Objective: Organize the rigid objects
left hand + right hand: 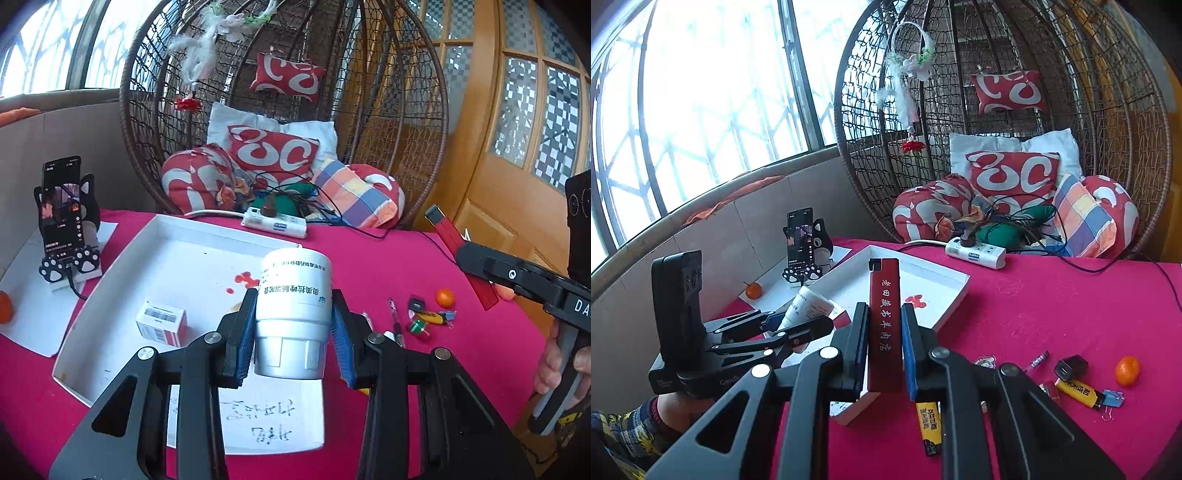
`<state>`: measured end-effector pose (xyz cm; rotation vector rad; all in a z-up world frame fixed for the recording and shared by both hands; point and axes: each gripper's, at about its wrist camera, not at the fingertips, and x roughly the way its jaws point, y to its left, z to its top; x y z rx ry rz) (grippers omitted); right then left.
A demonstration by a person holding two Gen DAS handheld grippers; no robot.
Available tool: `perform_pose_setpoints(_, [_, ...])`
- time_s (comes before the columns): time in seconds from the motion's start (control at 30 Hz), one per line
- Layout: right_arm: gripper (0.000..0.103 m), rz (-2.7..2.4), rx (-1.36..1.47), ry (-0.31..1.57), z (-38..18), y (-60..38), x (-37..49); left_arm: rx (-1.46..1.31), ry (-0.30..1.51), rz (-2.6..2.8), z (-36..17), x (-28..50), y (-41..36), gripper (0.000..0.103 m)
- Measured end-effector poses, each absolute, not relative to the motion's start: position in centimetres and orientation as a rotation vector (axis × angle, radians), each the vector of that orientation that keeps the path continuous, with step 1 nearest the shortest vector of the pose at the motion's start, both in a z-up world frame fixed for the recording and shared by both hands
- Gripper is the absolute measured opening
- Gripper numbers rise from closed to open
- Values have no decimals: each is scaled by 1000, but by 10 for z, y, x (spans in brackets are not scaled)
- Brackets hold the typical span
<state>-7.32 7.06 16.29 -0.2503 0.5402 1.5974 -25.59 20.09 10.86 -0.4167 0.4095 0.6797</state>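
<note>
Here my left claw (293,325) is clamped on a white cylindrical plastic medicine bottle (293,295), held cap-down above the near edge of the shallow white cardboard tray (177,236). My right claw (884,343) pinches a slim dark-red rectangular lighter (884,325) upright, with the tray just beyond its fingertips.

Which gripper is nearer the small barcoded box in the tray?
Left. The left gripper, holding a white bottle, hovers beside the box; the right gripper is farther off.
</note>
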Motion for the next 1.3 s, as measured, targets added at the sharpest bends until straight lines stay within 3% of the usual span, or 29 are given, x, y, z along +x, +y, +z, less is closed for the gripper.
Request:
perform_pose_setpoints(0.47, [16, 1591, -319, 695, 137, 152, -84, -532, 493, 806, 83, -252, 285, 37])
perform_pose_setpoints(0.87, [16, 1466, -345, 851, 80, 218, -75, -614, 545, 839, 51, -242, 323, 37])
perform_pose_setpoints(1.1, [16, 1454, -362, 824, 71, 225, -83, -658, 548, 845, 41, -245, 330, 37])
perform_pose_setpoints(1.13, [16, 1454, -367, 809, 72, 224, -85, -666, 544, 853, 41, -245, 331, 39])
perform_pose_setpoints(1.2, [19, 1451, -371, 784, 75, 222, -88, -680, 530, 855, 43, -248, 330, 67])
perform_pose_setpoints(1.23, [30, 1450, -368, 778, 77, 221, -89, -677, 514, 866, 45, -250, 328, 90])
perform_pose_setpoints(1.27, [48, 1448, -361, 769, 79, 218, -90, -662, 495, 899, 49, -254, 325, 98])
perform_pose_setpoints(1.3, [55, 1445, -345, 752, 81, 213, -90, -651, 474, 922, 53, -260, 321, 103])
